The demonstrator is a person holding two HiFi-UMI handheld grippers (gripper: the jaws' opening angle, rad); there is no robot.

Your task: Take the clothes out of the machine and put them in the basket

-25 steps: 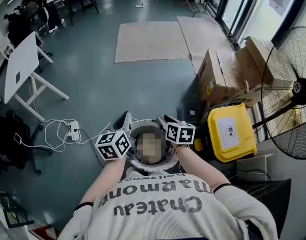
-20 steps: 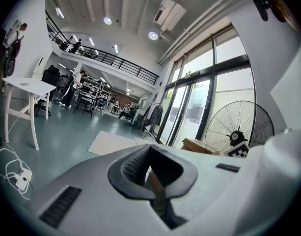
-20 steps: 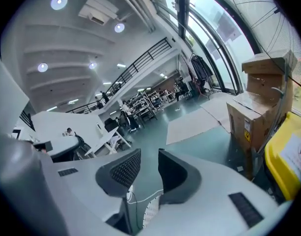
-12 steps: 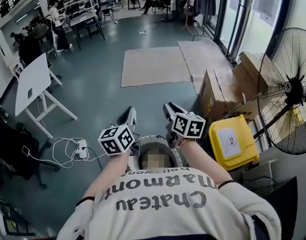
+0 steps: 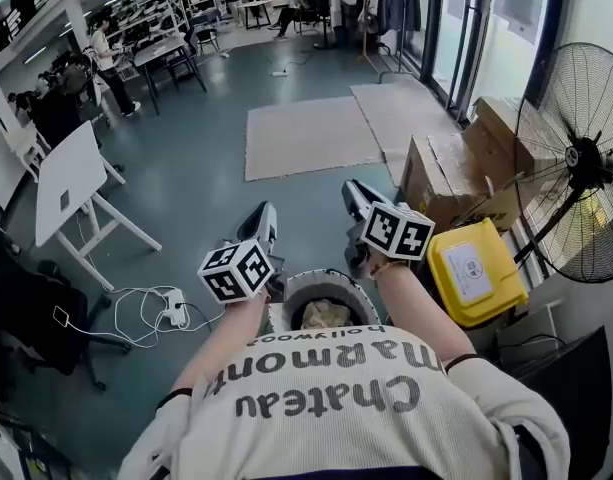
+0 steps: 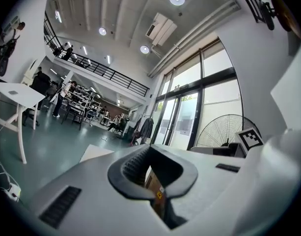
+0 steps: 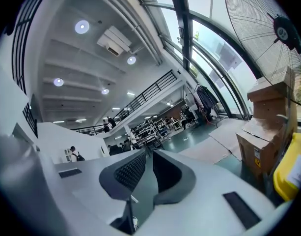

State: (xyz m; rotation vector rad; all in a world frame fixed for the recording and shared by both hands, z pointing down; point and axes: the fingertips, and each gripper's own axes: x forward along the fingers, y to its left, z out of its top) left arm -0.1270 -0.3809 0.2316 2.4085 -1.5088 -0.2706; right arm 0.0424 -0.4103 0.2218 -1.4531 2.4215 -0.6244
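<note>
A round white-rimmed tub (image 5: 288, 290) stands on the floor just in front of the person, with crumpled beige cloth (image 5: 326, 315) lying in it. Both grippers are held level above and beyond the tub, pointing out across the hall. My left gripper (image 5: 258, 218) (image 6: 149, 150) is up-left of the tub, its pads nearly touching and nothing between them. My right gripper (image 5: 352, 194) (image 7: 147, 154) is up-right of it. Its jaws have just been closing; only a thin slit shows between the pads, and they hold nothing. Neither gripper touches the cloth.
A yellow lidded bin (image 5: 474, 268) sits right of the tub, with cardboard boxes (image 5: 451, 173) and a big standing fan (image 5: 576, 158) beyond it. A power strip with cable (image 5: 171, 313) and a white table (image 5: 71, 183) are to the left. Two mats (image 5: 311, 133) lie ahead.
Both grippers have risen from the tub's rim and now point out level over the floor. The head view has tipped up, so more of the hall shows.
</note>
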